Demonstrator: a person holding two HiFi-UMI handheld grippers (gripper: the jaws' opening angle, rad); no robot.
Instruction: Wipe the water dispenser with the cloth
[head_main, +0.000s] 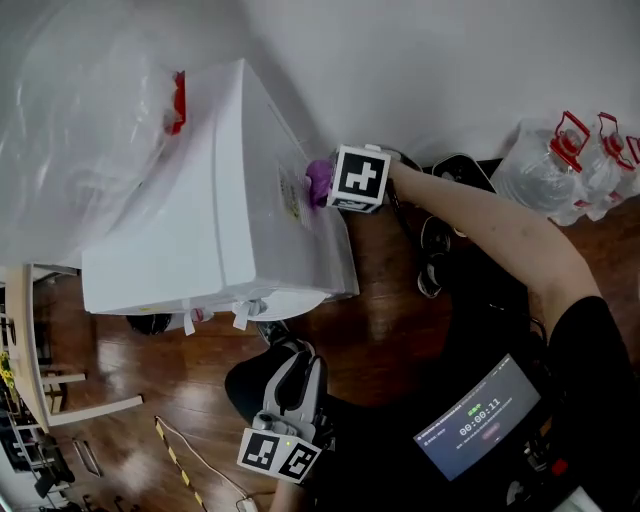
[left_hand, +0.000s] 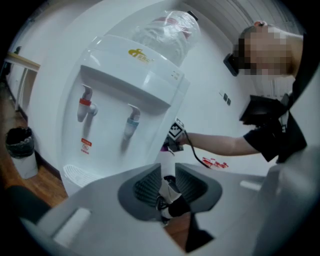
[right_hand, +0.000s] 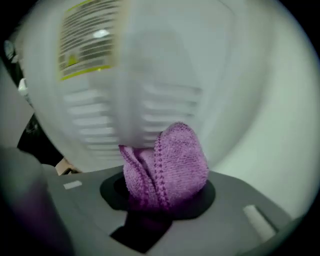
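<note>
The cloth, purple and knitted, is bunched into a wad and pinched in the fingers of the right gripper, which are clamped on its lower folds. A rounded pad of it stands out past the fingertips. In the head view the cloth is seen pressed to the side panel of the dispenser, beside a label and close to the wall behind. The cloth is judged to be light, soft and easily squashed. It is best taken deep in the bunch, as it is here, so that only fabric and no hard fingertip meets the plastic. A loose hem could be caught by the vent slots that show on the panel. The dispenser is judged to be stiff, smooth and somewhat slippery. With the bottle on top it may be top-heavy, so a light, even pressure is called for rather than a hard push. It need not be gripped at all, though it could be steadied at a flat side if it rocks. The left gripper is held low over the floor, well apart from the dispenser. Its fingers stand partly apart with nothing between them.
</note>
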